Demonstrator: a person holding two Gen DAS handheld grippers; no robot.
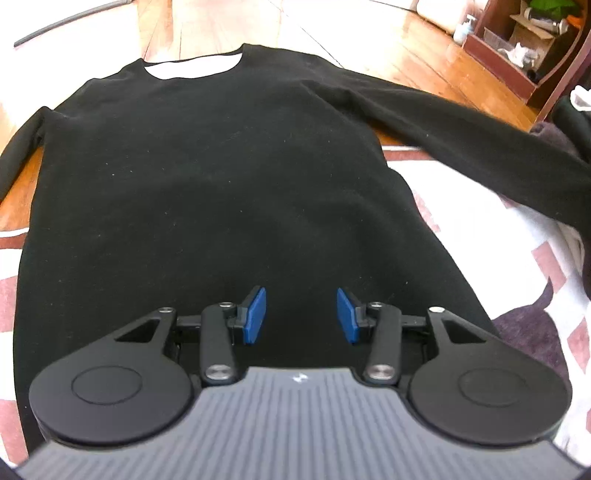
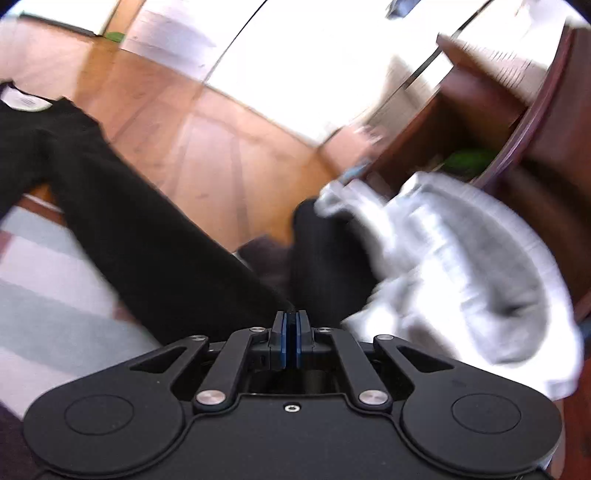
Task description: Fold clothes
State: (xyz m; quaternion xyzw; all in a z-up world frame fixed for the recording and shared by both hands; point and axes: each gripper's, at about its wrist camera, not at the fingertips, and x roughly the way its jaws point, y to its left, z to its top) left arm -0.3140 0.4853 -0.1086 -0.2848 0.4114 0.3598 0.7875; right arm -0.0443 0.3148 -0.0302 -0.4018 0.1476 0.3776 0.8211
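Note:
A black long-sleeved sweater (image 1: 221, 177) lies flat, neck away from me, with both sleeves spread out. My left gripper (image 1: 301, 315) is open and empty, just above the sweater's lower body near the hem. In the right wrist view my right gripper (image 2: 290, 321) is shut on the end of the sweater's right sleeve (image 2: 147, 229), which runs up and left from the pads to the neck. The view is blurred by motion.
The sweater lies half on a white and red patterned rug (image 1: 517, 236), half on wooden floor (image 1: 229, 26). A pile of grey-white and dark clothes (image 2: 461, 266) sits at the right. A brown wooden shelf (image 1: 517, 51) stands behind it.

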